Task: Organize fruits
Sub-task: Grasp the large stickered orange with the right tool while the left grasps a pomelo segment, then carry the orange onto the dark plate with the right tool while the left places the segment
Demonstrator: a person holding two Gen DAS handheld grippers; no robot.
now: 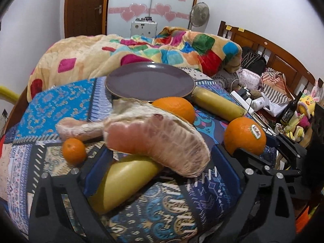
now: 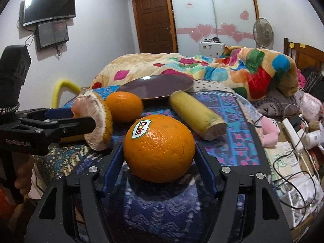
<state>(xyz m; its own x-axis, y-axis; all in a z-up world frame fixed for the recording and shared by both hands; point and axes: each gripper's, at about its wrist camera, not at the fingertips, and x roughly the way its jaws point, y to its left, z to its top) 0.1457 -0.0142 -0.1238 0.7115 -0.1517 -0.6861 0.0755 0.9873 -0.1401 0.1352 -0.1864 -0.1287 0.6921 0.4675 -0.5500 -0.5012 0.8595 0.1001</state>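
Note:
A purple plate [image 1: 149, 81] lies empty on the patterned cloth; it also shows in the right wrist view [image 2: 156, 87]. My left gripper [image 1: 160, 158] is open around a peeled pomelo wedge [image 1: 162, 141] that rests on a yellow banana piece [image 1: 125, 182]. My right gripper [image 2: 159, 151] is open around a stickered orange [image 2: 160, 147], its pads close to the fruit's sides. That orange shows in the left wrist view [image 1: 245, 135]. A second orange [image 1: 174, 106] and another banana piece [image 1: 216, 103] lie near the plate. A small mandarin [image 1: 74, 150] and another pomelo wedge [image 1: 79, 129] lie at left.
A colourful blanket [image 1: 162, 48] is heaped behind the plate. Clutter with a power strip [image 2: 291, 133], cables and papers lies to the right. A dark bottle [image 1: 289, 109] and plush toys stand at far right. A yellow foam tube [image 2: 62, 89] is at the left.

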